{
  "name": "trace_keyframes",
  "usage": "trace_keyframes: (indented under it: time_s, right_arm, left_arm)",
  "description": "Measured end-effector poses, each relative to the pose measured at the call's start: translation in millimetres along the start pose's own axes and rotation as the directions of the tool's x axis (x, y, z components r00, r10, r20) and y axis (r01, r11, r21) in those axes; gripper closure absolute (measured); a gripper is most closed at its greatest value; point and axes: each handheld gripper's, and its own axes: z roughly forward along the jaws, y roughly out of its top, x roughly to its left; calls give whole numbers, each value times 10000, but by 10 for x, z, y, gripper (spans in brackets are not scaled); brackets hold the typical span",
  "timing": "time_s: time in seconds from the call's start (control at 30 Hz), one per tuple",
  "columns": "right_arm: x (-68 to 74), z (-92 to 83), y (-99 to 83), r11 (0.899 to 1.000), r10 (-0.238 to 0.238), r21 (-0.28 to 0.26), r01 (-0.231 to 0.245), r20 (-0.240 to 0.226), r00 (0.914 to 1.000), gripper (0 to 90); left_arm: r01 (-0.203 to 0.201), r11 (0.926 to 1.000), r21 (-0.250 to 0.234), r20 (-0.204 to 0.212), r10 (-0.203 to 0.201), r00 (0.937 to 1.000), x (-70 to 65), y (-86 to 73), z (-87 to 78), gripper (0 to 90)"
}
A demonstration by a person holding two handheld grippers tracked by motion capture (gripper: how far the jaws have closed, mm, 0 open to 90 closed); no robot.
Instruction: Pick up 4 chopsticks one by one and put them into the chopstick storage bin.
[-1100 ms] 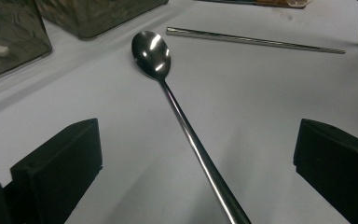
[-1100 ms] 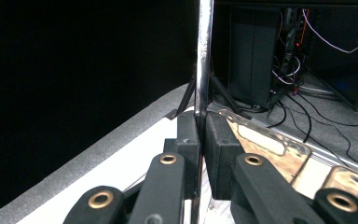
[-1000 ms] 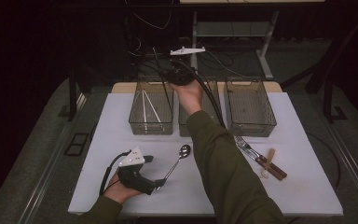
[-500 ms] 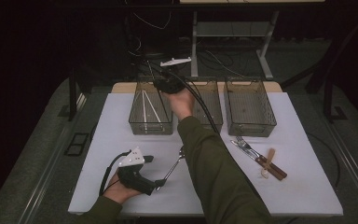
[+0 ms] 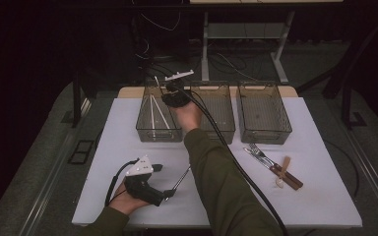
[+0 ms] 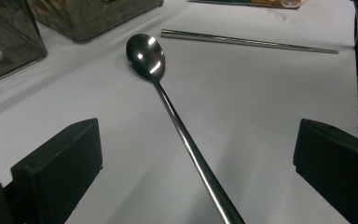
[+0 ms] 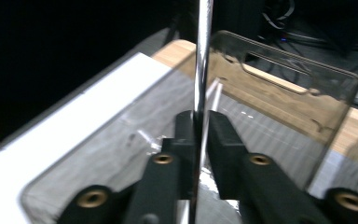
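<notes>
Steel chopstick (image 7: 203, 51) upright between the jaws of the right gripper (image 7: 201, 122), above the left-hand basket (image 5: 147, 129) at the far side of the white tabletop (image 5: 325, 196). Jaws just opening: narrowly parted, one pad against the chopstick, a thin slit of light between the chopstick and the other pad. Lower end of the chopstick hidden behind the jaws. Two more chopsticks (image 5: 153, 110) flat on the floor of the same basket, slanting from its far end toward its near end. Clear smoky plastic wall with a cut-out handle just beyond the gripper in the right gripper view.

Left gripper (image 6: 196, 140) low over the near edge of the tabletop, jaws wide apart and clamped on nothing. Long-handled spoon (image 6: 144, 53) flat on the tabletop between those jaws, clear of both pads, bowl pointing away from the gripper and toward the baskets. Loose chopstick (image 6: 247, 42) flat on the tabletop just beyond the bowl of the spoon, crosswise to the handle.

Middle basket (image 5: 221, 132) and right-hand basket (image 5: 266, 135) in a row with the first, side by side, well apart from the left gripper. Fork (image 5: 258, 153) and brown-handled cutlery (image 5: 288, 178) near the right-hand basket, on the near side of it.
</notes>
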Motion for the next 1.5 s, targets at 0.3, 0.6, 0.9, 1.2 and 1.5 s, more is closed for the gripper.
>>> trace_keyframes:
  time_s: [0.3, 0.6, 0.9, 1.2, 1.5]
  right_arm:
    - [-83, -58, -33, 9999, 93, 54, -93, 126, 9999, 544]
    - [-176, -359, -153, 10000, -32, 76, 37, -628, 9980, 419]
    - [-281, -743, -330, 9997, -226, -27, 224, -1164, 9929, 307]
    - [-389, -1118, -479, 9980, -553, 245, 589, -1300, 9900, 125]
    - [-536, -1427, -768, 9975, -504, 417, 563, -1313, 9901, 37]
  left_arm:
    - [-85, 9999, 63, -1, 85, 10000, 4, 1, -7, 0]
    - [-130, 9997, 186, 5, 130, 9999, -1, -2, -6, 0]
    - [-131, 9997, 199, -26, 131, 9999, -17, -5, 8, 0]
    - [-116, 9996, 260, -55, 118, 9999, -23, -9, 11, 0]
    - [-44, 9997, 236, -37, 44, 10000, -29, -15, 12, 0]
